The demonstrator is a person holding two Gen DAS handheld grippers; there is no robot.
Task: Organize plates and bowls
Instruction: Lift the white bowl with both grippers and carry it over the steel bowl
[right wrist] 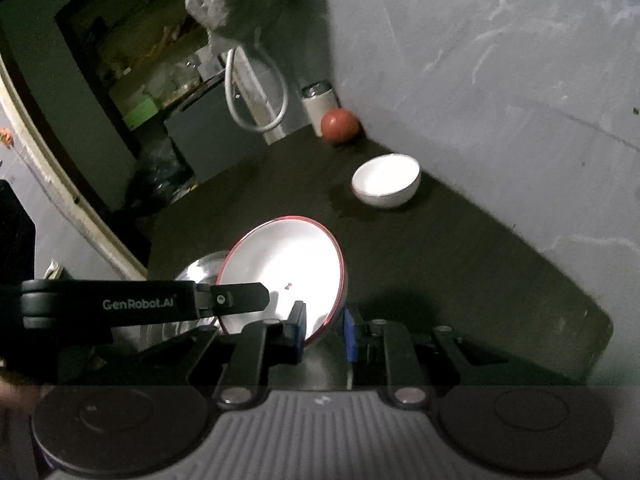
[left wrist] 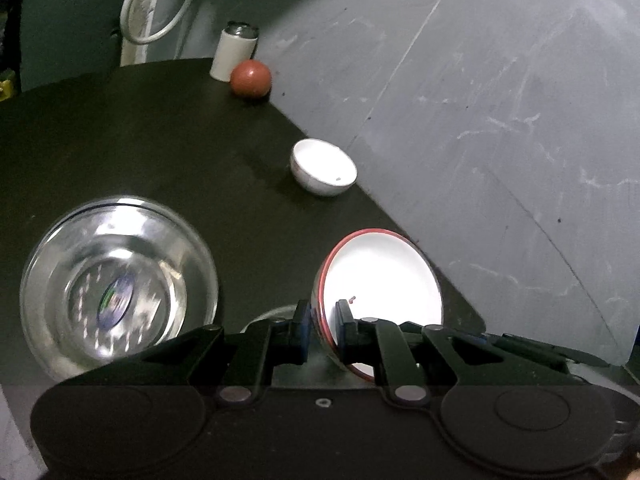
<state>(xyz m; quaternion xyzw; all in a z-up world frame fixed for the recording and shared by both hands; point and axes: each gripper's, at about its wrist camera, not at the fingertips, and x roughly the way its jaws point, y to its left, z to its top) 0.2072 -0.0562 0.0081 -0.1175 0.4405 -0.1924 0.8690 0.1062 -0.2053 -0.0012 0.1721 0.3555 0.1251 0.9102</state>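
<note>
The left gripper (left wrist: pixel 323 322) clamps the rim of a red-rimmed white plate (left wrist: pixel 384 280), one blue pad (left wrist: pixel 303 320) on the plate's outer side and the other inside, so the plate stands tilted up on edge above the dark tabletop (left wrist: pixel 160 132). In the right wrist view the same red-rimmed plate (right wrist: pixel 284 268) sits tilted between the right gripper's (right wrist: pixel 325 330) blue pads (right wrist: pixel 350 334); the left pad presses its lower rim, the jaws stand narrow, and both grippers share the one plate. The left gripper's black arm, lettered GenRobot.AI (right wrist: pixel 140 304), reaches in from nine o'clock and crosses the plate's edge.

At nine o'clock of the plate in the left view lies a clear glass bowl (left wrist: pixel 120 280), resting on the table, blurred. At eleven o'clock of the plate stands a small white bowl (left wrist: pixel 324 168), upright, near the table's far edge by the grey wall (left wrist: pixel 500 100). Farther out at eleven o'clock, in the table's corner, a reddish-brown ball (left wrist: pixel 251 79) touches a white cylindrical can (left wrist: pixel 235 52). A white looped cable (left wrist: pixel 160 4) hangs beyond the can.
</note>
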